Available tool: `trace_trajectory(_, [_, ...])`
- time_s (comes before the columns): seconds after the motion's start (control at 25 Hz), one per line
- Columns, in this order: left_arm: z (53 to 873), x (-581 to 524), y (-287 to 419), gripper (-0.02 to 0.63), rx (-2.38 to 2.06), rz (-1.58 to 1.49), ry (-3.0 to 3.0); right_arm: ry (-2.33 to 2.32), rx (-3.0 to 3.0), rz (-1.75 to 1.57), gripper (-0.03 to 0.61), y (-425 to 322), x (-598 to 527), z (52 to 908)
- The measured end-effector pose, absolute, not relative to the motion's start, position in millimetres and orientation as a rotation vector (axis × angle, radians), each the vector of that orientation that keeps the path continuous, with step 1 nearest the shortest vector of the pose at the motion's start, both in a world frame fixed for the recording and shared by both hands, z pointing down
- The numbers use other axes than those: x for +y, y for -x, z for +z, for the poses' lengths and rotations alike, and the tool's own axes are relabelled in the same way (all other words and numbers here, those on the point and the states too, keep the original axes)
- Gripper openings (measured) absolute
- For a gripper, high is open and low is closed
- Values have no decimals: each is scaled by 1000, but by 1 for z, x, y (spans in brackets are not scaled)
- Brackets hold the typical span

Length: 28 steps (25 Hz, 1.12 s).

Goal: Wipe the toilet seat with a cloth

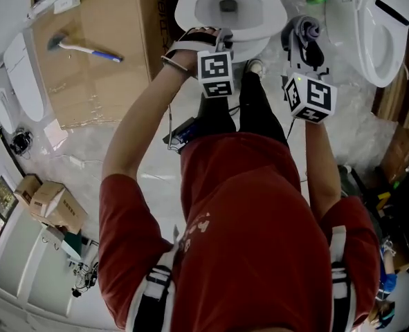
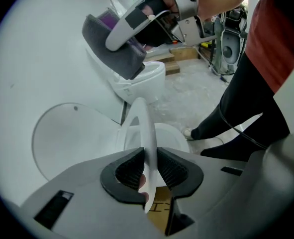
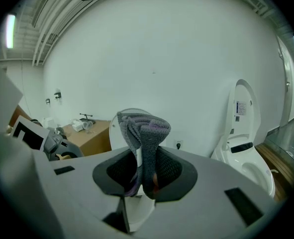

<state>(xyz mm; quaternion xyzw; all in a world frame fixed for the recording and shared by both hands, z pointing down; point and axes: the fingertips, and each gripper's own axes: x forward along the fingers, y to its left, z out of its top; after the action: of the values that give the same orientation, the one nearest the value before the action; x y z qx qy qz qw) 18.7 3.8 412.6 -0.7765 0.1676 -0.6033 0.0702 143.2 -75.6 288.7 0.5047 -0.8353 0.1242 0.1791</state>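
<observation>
Red shirt (image 1: 259, 213) and two bare forearms sit closest under the head view, the person bent over a white toilet (image 1: 273, 16) at twelve o'clock. Its toilet seat (image 2: 146, 128) reads best in the left gripper view. It is a thin white rim seen edge-on, running straight up between the jaws of the left hand-held gripper (image 2: 150, 166). Those jaws stand a little apart, one ribbed pad close on either side of the rim and neither clamped on it, as far as I can see. How far the seat is lifted off the bowl (image 2: 169, 141) I cannot tell. From above, that gripper is at the toilet's front edge.

The grey cloth (image 3: 147, 131) is off the seat. It is bunched up and pinched between the closed jaws of the right hand-held gripper (image 3: 146, 156), held in the air. In the head view the cloth is just beside the toilet's right flank, at about one o'clock. From the left gripper view it hangs at eleven o'clock above the seat.

A round white lid (image 2: 62, 133) lies at nine o'clock of the seat. One shoe (image 1: 255, 66) is planted just below the toilet. A second toilet (image 1: 370, 33), lid raised, stands at two o'clock. At ten o'clock a blue-handled tool (image 1: 86, 48) lies on a large cardboard box (image 1: 114, 81). Small cardboard boxes (image 1: 52, 203) sit on the floor at eight o'clock.
</observation>
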Motion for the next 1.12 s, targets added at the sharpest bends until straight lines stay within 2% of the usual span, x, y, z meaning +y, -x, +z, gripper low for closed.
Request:
trace_trajectory(0.72, [537, 82, -36, 167, 247, -1955, 2506, -1335, -2296, 431, 94, -139, -61, 385])
trace_trajectory(1.12, [610, 110, -44, 167, 216, -1969, 2554, -1261, -2265, 476, 94, -135, -46, 452])
